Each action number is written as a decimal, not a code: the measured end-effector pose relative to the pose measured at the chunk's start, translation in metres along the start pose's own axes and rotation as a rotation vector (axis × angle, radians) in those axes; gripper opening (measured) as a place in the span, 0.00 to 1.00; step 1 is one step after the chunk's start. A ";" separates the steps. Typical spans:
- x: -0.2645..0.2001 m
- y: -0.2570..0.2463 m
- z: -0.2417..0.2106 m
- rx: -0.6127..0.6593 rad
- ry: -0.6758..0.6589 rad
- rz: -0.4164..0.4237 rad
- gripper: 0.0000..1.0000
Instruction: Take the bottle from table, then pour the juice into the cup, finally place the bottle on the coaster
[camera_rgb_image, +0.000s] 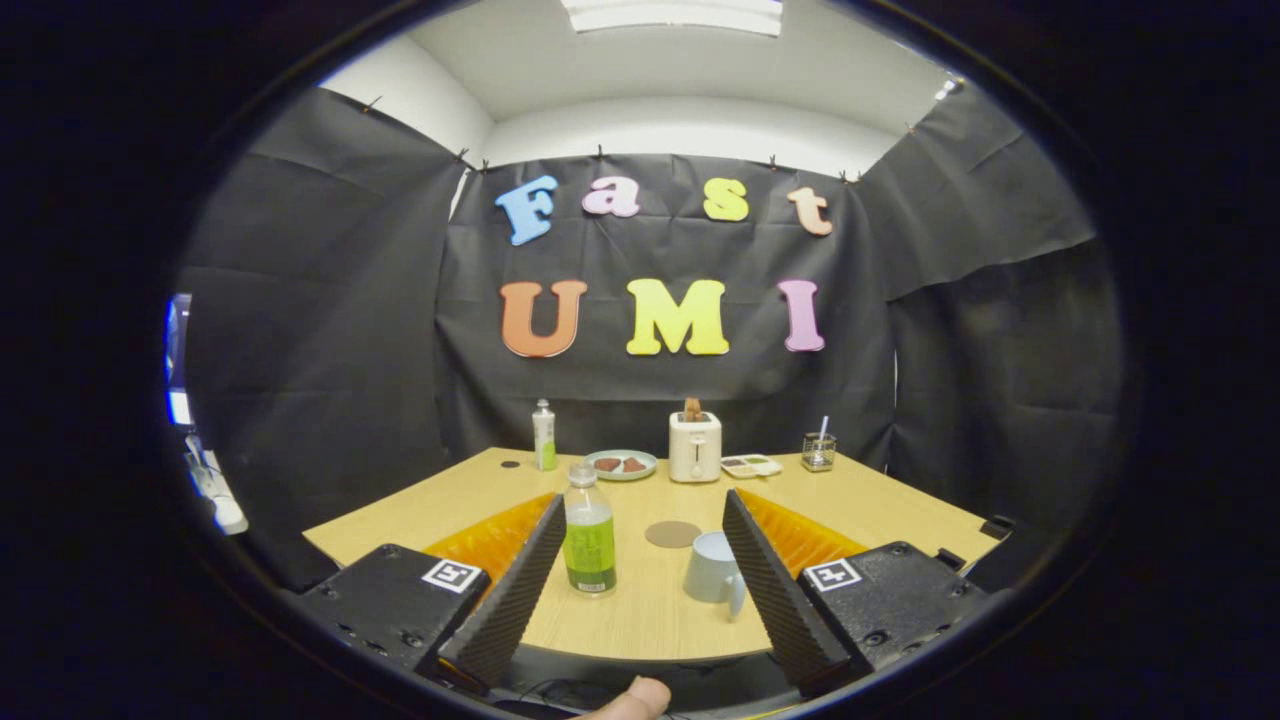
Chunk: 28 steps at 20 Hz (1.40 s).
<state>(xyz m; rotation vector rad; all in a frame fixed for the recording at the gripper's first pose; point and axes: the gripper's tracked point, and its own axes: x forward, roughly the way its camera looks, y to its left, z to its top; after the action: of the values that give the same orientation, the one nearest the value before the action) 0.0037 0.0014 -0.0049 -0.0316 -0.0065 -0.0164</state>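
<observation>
The gripper (640, 515) hung above the near edge of the wooden table (900, 505), its two fingers (515, 590) spread wide and holding nothing. A fingertip (632, 700) of the person's hand showed just below them. Between the fingers, near the left one, stood the bottle (590, 530) — upright, capped, with green juice and a green label. To its right, close to the right finger, sat the pale cup (712, 568), handle turned toward the near side. Just beyond the two, between them, lay the round brown coaster (672, 534), flat on the table and bare.

Farther back, along the far edge, stood a second bottle (543, 436), a plate (621, 465) with food, a white toaster (695, 446) with something sticking out of its top, a small tray (751, 466) and a glass (818, 452) holding a straw — all well apart from the gripper.
</observation>
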 end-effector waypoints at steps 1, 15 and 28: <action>0.003 0.004 -0.003 0.001 0.001 0.006 1.00; 0.095 0.038 -0.059 -0.028 0.050 0.027 1.00; 0.170 0.064 -0.092 -0.065 0.077 0.031 1.00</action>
<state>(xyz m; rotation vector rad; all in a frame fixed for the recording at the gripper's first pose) 0.1754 0.0597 -0.0979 -0.0961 0.0719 0.0130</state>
